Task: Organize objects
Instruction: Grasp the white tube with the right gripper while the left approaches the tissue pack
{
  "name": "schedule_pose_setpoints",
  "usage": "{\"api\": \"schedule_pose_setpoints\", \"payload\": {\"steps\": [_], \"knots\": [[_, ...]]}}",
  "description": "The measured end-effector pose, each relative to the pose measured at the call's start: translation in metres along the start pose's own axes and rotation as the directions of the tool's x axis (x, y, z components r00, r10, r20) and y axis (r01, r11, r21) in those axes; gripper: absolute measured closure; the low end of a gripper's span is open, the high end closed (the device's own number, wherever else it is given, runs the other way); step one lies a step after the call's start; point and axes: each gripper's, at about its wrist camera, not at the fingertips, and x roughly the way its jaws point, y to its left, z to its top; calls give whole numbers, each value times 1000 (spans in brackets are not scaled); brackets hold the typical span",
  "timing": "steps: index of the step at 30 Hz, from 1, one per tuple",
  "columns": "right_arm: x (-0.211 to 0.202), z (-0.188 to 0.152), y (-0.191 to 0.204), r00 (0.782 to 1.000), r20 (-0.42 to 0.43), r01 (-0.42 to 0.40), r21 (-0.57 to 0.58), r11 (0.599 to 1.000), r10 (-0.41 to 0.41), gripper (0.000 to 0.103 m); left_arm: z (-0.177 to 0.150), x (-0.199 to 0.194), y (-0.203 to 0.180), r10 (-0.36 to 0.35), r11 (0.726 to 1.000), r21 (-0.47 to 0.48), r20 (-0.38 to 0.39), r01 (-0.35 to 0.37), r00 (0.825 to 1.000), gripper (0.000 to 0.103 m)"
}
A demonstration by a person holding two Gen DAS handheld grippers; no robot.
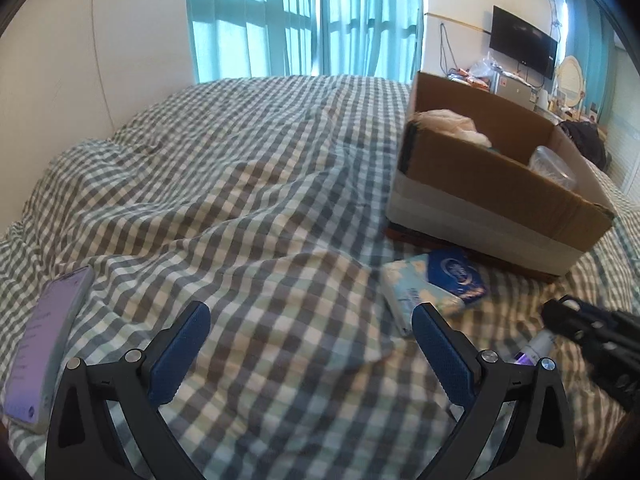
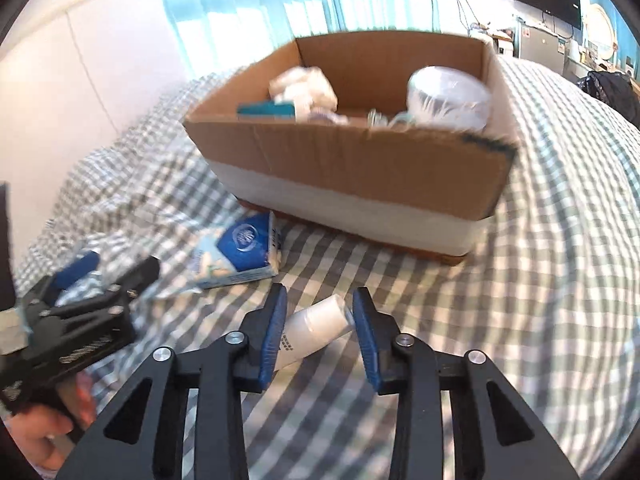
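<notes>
A white tube [image 2: 316, 330] with dark print lies slanted on the checked bedspread. My right gripper [image 2: 320, 294] is shut on it, one blue pad against each side. Just past it lies a blue-and-white tissue pack [image 2: 240, 254], in front of an open cardboard box [image 2: 360, 168] that holds white bundles and a clear plastic item. My left gripper [image 1: 310, 310] hangs open over bare bedspread with nothing between its fingers. The tissue pack [image 1: 436, 284] is beyond its right finger, and the box [image 1: 480, 184] stands at the right. The tube's end [image 1: 540, 346] shows under the right gripper [image 1: 556, 328].
A phone [image 1: 48, 344] with a lit screen lies on the bedspread left of my left gripper. A hand [image 2: 48, 436] holds the left gripper [image 2: 116, 276] at lower left. The checked bedspread [image 1: 240, 180] is rumpled. Curtains, a wall-mounted TV and a cluttered dresser stand behind.
</notes>
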Motion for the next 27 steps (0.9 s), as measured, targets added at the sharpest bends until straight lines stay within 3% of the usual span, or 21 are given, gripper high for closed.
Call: {"api": "schedule_pose_setpoints", "payload": {"steps": [9,14,19,27], "knots": [[-65,25,-28,993,120,-25,37,999,21,82,-5,-22,-32,-37,999,28,-8,37,999,0],[-94,36,-45,981,185,57,0,998,-56,82,1,-16,-48,-63,997,37,-16,63,998,0],[-87,40,-62,976,178,131,-22,991,-125,83,9,3,-68,-102,994,40,-48,104,994,0],[-55,40,-79,983,128,134,-11,991,-131,83,18,40,-84,-110,993,34,-94,113,989,0]]}}
